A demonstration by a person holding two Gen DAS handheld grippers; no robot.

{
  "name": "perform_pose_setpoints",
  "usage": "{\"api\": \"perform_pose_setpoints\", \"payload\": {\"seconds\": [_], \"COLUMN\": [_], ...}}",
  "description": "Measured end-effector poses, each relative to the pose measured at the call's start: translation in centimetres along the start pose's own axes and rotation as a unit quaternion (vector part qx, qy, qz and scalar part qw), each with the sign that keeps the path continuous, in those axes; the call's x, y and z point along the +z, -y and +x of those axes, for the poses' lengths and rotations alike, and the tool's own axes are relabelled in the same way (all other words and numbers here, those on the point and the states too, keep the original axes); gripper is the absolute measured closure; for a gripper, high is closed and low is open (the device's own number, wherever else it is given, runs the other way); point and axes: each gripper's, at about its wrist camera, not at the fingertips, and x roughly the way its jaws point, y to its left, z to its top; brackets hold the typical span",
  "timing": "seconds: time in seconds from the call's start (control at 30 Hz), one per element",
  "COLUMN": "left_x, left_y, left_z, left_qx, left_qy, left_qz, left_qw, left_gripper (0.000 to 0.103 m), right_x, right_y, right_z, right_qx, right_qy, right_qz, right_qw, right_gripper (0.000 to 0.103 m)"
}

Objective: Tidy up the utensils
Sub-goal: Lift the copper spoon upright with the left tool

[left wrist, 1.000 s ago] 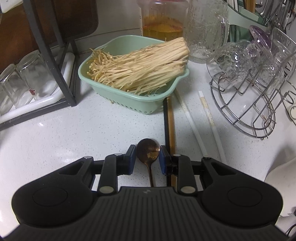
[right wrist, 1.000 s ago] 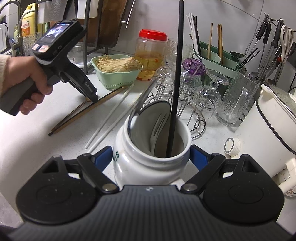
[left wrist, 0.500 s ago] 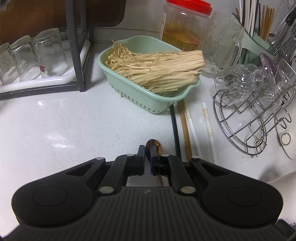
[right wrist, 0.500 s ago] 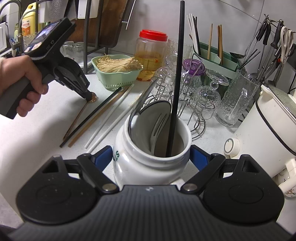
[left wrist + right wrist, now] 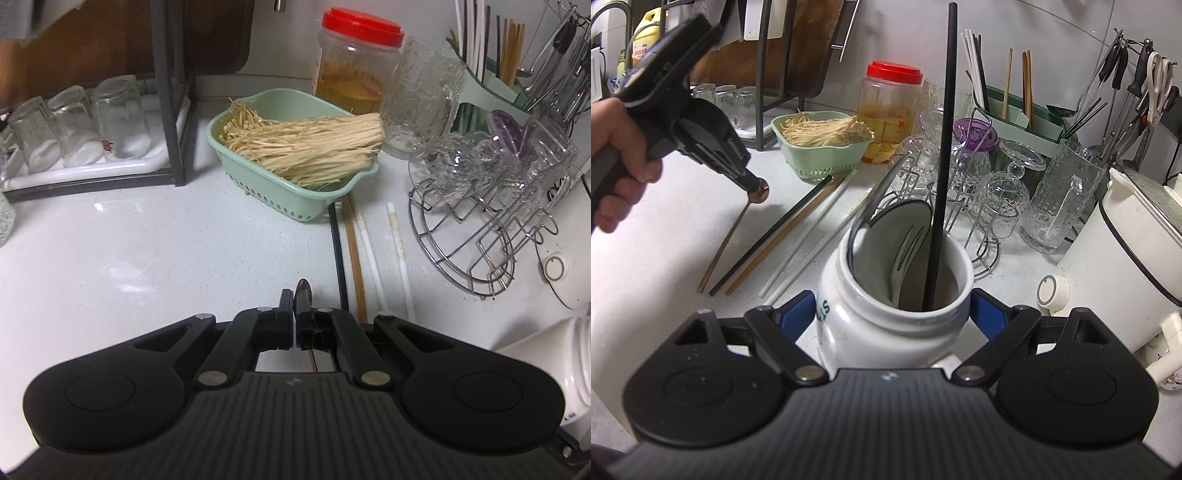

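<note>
My left gripper is shut on a copper spoon near its bowl. In the right wrist view the spoon is lifted at the bowl end, its handle slanting down to the counter. Black, brown and white chopsticks lie on the counter just right of it, also seen in the right wrist view. My right gripper is shut on a white ceramic utensil jar that holds a slotted spatula and a black chopstick.
A green basket of enoki mushrooms stands beyond the chopsticks. A wire rack with glassware is at the right, a red-lidded jar behind, upturned glasses on a tray at the left. A white rice cooker stands right of the jar.
My left gripper closed on the spoon's bowl end and raised it off the counter, pulling back. The right gripper and jar have not moved.
</note>
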Motion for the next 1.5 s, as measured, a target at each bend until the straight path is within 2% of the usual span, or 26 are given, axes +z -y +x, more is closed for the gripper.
{"api": "perform_pose_setpoints", "payload": {"seconds": [0.47, 0.8, 1.23, 1.4, 1.5], "left_x": [-0.3, -0.8, 1.1, 1.7, 1.6], "left_y": [2.1, 3.5, 6.4, 8.5, 10.0], "left_z": [-8.3, -13.2, -21.4, -23.5, -24.0], "left_qx": [0.005, -0.017, -0.063, -0.092, -0.097], "left_qy": [0.071, 0.107, 0.185, 0.204, 0.211], "left_qz": [-0.002, -0.007, 0.002, 0.027, 0.046], "left_qw": [0.9975, 0.9941, 0.9807, 0.9744, 0.9716], "left_gripper": [0.102, 0.102, 0.102, 0.102, 0.102], "right_x": [-0.3, 0.0, 0.3, 0.5, 0.5], "right_y": [-0.6, -1.4, -1.8, -1.9, -2.0], "right_z": [-0.2, 0.0, 0.3, 0.4, 0.4], "right_qx": [-0.007, 0.001, 0.002, 0.003, 0.004], "right_qy": [0.015, 0.020, 0.020, 0.021, 0.021], "right_qz": [0.002, -0.007, -0.010, -0.012, -0.012], "right_qw": [1.000, 1.000, 1.000, 1.000, 1.000], "right_gripper": [0.011, 0.011, 0.011, 0.011, 0.011]}}
